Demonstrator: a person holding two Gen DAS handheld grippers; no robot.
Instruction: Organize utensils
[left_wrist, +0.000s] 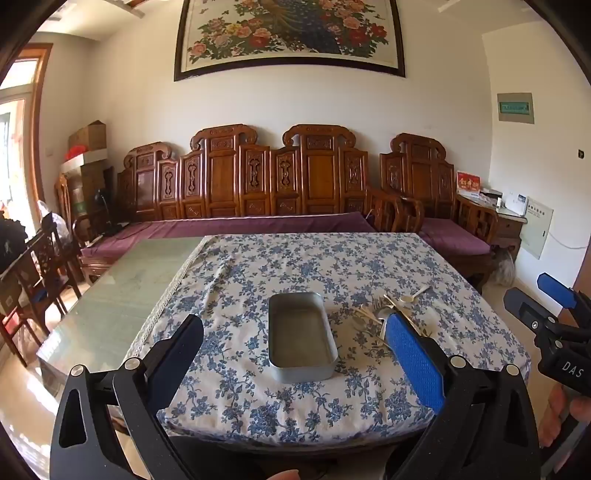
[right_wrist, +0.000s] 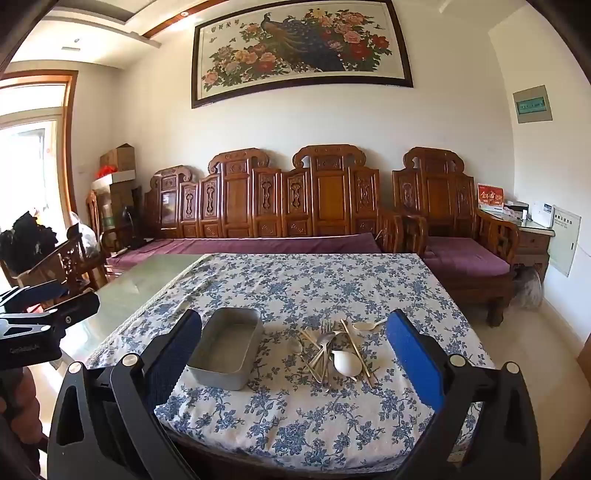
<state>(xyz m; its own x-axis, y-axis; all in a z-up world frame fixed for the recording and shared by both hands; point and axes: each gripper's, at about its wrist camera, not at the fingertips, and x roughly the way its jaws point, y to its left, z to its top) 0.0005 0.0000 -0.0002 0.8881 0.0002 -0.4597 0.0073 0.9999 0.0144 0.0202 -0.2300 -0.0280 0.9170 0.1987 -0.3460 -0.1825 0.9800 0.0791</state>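
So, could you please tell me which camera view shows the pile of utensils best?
The right wrist view: the pile of utensils lies unobstructed between its open jaws, with forks, chopsticks and white spoons distinguishable. In the left wrist view the pile is smaller, and the blue pad hides part of it.

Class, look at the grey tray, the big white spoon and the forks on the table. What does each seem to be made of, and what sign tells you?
Tray: probably metal, dull matte grey, thin rolled rim. Big white spoon: likely ceramic or plastic, opaque glossy white; the look leaves it open. Forks: apparently steel, silvery with bright glints.
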